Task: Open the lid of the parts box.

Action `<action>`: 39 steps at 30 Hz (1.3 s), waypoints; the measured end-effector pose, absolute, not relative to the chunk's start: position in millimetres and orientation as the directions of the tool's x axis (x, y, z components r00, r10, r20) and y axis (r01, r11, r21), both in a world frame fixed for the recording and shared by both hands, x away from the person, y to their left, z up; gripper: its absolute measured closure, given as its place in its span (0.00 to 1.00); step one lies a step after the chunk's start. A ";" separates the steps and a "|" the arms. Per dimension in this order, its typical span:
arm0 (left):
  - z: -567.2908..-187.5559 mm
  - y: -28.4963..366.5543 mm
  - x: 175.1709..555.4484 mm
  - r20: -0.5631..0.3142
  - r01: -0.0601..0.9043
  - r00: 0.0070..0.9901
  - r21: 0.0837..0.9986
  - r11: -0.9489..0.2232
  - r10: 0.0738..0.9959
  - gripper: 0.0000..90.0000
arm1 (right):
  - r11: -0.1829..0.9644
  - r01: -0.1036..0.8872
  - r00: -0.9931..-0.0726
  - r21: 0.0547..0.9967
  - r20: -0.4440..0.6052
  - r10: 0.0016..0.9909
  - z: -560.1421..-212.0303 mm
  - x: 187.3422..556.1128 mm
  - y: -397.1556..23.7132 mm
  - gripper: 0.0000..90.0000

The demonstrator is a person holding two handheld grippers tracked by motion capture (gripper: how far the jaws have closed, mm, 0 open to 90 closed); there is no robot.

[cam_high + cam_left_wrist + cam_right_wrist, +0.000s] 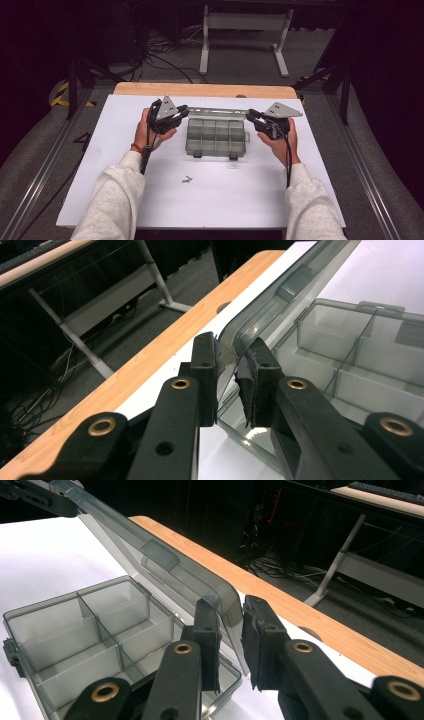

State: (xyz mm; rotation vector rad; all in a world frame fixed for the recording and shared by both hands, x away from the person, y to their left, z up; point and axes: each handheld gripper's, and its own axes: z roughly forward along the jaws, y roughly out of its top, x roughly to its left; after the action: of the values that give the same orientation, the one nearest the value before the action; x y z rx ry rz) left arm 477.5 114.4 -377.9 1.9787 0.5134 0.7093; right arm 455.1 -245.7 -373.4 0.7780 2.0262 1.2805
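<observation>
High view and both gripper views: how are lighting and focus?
High view: white table top bright, surroundings dark, slightly soft. Left gripper view: box lid sharp, floor dim. Right gripper view: organiser box clear, background dark.

A white table (120, 150) with a wooden far edge (200, 90) carries an open grey compartment box (215, 137) and one small screw (187, 179).

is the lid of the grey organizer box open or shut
Open. The lid stands raised off the box, tilted back from its far edge, and the compartments lie uncovered and look empty.
</observation>
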 end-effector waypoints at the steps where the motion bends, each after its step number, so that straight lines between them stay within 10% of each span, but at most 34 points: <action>1: -377.3 114.3 478.3 0.273 0.065 0.746 0.878 -0.474 0.608 0.87 | 0.359 0.156 -0.638 0.920 -0.183 0.748 -373.1 455.1 -245.5 0.86; 39: -419.5 83.9 528.8 0.162 0.298 0.586 0.869 -0.396 0.794 0.87 | 0.188 0.259 -0.442 0.948 -0.057 0.895 -411.3 508.5 -233.8 0.92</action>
State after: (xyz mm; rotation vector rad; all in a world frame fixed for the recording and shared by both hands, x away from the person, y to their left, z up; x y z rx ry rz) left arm 528.8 83.9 -419.5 1.9577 0.8721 0.7312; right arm 508.5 -233.8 -411.3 1.0831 1.8249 1.2690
